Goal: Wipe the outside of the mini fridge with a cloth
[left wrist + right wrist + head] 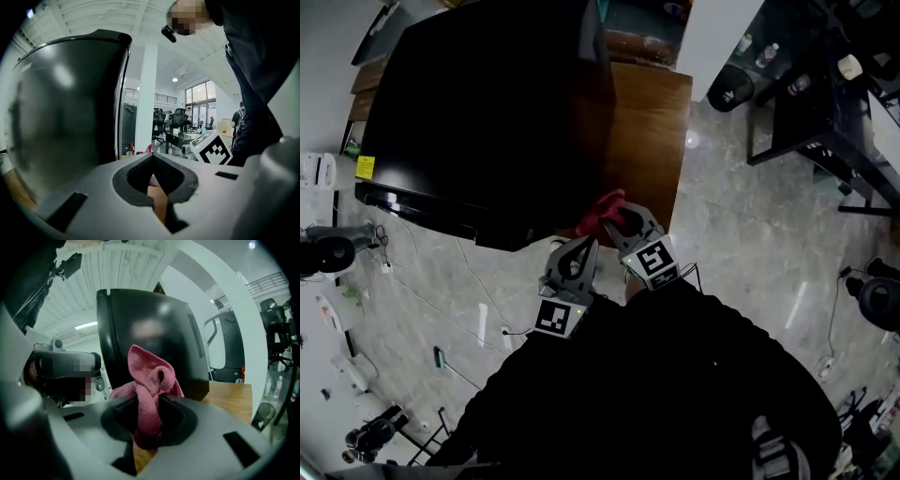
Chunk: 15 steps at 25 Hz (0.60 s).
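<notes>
**A:** Since your right tongs (622, 223) are pinched tight on the pink cloth (602, 212), with its bunched end poking out past the tips, that's the hand that counts. The mini fridge (478, 112) stands on the desk (649, 131) straight ahead of it, and its near right corner is just beyond the cloth.

**B:** Agreed, though you can't tell from here whether cloth and fridge touch. Your left tongs (579, 249) are closed on nothing and hang just beside the right, a little further back.

**A:** So I'd say you lead with the right. Most of the fridge lies ahead and off to your left, standing tall in front of the cloth.

**B:** Then your stroke likely runs leftward or up that black wall.
</notes>
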{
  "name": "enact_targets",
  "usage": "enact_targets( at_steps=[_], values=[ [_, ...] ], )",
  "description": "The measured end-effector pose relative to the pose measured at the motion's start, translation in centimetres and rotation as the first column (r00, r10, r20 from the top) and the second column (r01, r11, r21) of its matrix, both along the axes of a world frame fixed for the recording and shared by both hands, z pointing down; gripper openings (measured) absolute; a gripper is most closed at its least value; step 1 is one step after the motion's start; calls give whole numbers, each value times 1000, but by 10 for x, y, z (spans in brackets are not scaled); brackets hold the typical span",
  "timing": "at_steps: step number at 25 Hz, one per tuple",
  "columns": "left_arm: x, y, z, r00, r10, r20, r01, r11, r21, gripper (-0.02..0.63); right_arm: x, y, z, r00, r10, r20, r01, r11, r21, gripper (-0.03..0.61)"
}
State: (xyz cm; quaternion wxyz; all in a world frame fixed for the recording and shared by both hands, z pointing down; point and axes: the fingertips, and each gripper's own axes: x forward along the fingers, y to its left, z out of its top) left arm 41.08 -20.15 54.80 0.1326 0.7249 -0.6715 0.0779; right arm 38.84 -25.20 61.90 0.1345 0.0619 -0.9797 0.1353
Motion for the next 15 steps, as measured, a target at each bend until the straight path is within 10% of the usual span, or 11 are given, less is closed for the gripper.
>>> enact_targets(
  at_steps=[15],
  values=[
    [-7, -14, 20, 999, -8, -33, 8, 1000, -23, 6, -46, -19, 24, 998, 55, 10, -55, 997, -51, 72]
  ],
)
